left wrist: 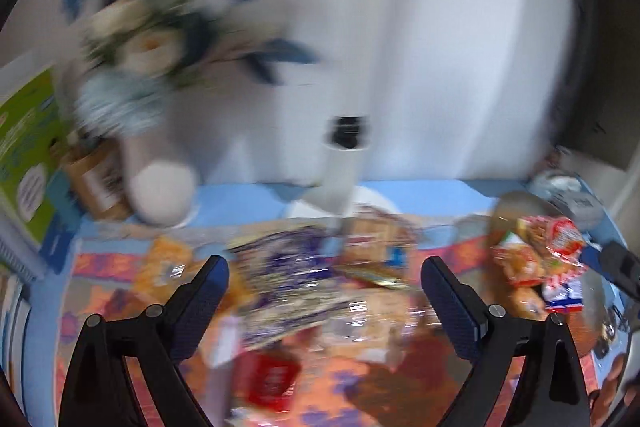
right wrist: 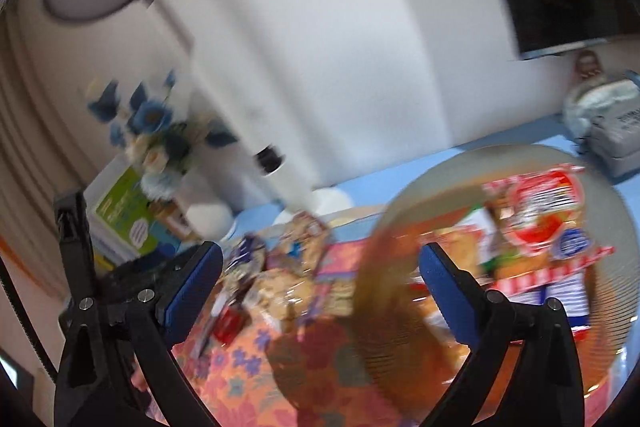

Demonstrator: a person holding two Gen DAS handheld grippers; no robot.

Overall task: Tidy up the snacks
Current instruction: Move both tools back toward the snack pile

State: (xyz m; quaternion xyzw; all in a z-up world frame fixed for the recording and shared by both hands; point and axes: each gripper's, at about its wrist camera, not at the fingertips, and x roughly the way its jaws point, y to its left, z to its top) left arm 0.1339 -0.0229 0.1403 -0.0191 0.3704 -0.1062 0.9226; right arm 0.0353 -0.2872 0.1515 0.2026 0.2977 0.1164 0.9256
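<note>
Both views are smeared. My left gripper (left wrist: 326, 293) is open above a loose pile of snacks on a floral cloth (left wrist: 100, 263): a purple packet (left wrist: 286, 267), clear-wrapped biscuits (left wrist: 372, 311), an orange pack (left wrist: 164, 263) and a small red packet (left wrist: 268, 383). Nothing is pressed between its pads. A translucent ribbed plate (right wrist: 448, 163) at the right holds red-and-white snack packs (right wrist: 540, 211), which also show in the left wrist view (left wrist: 536, 259). My right gripper (right wrist: 320, 283) is open over the plate's near-left rim, with nothing in it. The snack pile (right wrist: 288, 267) lies to its left.
A vase of blue and white flowers (left wrist: 156, 39), a brown jar (left wrist: 96, 183) and a green box (left wrist: 28, 155) stand at the back left. A white post with a black part (left wrist: 344, 155) rises against the wall. A grey bag (right wrist: 608, 123) sits at the back right.
</note>
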